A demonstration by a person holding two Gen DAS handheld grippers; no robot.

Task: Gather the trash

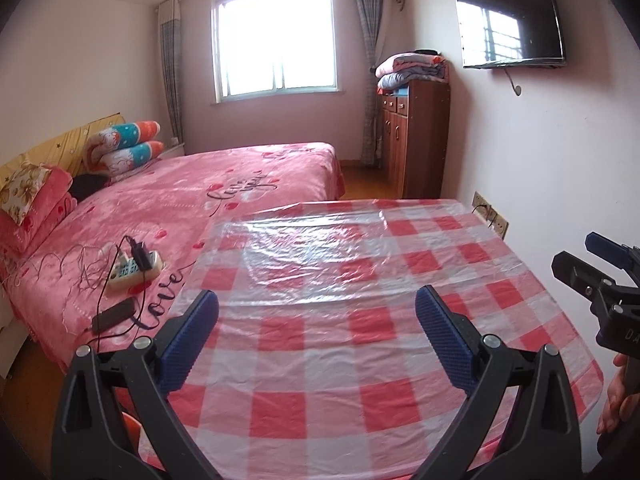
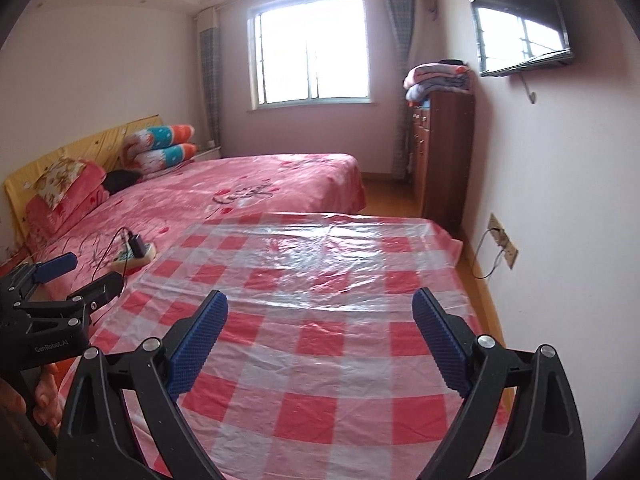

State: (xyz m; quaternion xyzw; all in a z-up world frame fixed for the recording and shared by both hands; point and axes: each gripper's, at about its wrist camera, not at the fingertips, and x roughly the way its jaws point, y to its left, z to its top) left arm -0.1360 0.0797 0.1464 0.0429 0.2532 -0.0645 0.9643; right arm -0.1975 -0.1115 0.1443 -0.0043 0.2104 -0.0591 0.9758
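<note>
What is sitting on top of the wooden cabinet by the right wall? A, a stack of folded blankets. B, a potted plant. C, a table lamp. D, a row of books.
A: a pile of folded blankets rests on top of the wooden cabinet, below the wall-mounted television.

Both hand-held grippers agape, empty

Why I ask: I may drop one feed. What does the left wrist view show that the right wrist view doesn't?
Left wrist only: the right claw at its edge, and a black slab on the bed.
Right wrist only: the left claw, and the floor strip between table and wall.
Both: table, bed, power strip, window, TV. Both claws are open; no trash shows.
</note>
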